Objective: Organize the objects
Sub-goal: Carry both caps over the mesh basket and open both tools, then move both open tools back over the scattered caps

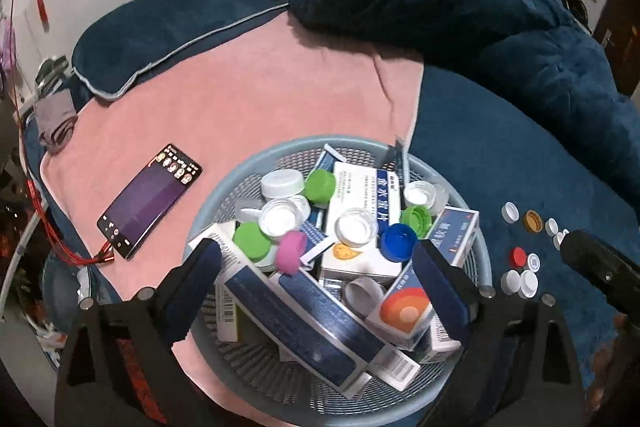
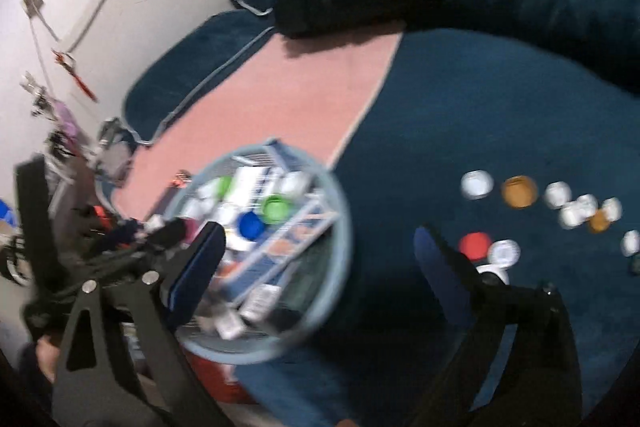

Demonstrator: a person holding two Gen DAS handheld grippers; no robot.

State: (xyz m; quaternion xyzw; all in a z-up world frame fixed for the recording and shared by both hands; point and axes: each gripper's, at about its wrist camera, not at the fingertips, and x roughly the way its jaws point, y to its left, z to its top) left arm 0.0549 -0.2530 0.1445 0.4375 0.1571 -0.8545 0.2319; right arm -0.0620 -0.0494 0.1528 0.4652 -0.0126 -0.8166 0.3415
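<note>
A light blue mesh basket stands on the bed, full of medicine boxes and bottle caps: green, pink, blue and white. My left gripper is open and empty, just above the basket's contents. Loose caps lie on the blue blanket to the right, among them a red cap and a brown cap. In the blurred right wrist view my right gripper is open and empty, over the basket's right rim, left of the red cap.
A phone with a red cable lies on the pink towel left of the basket. Dark blue pillows and a heaped blue blanket fill the far side. The right gripper's body shows at the left view's right edge.
</note>
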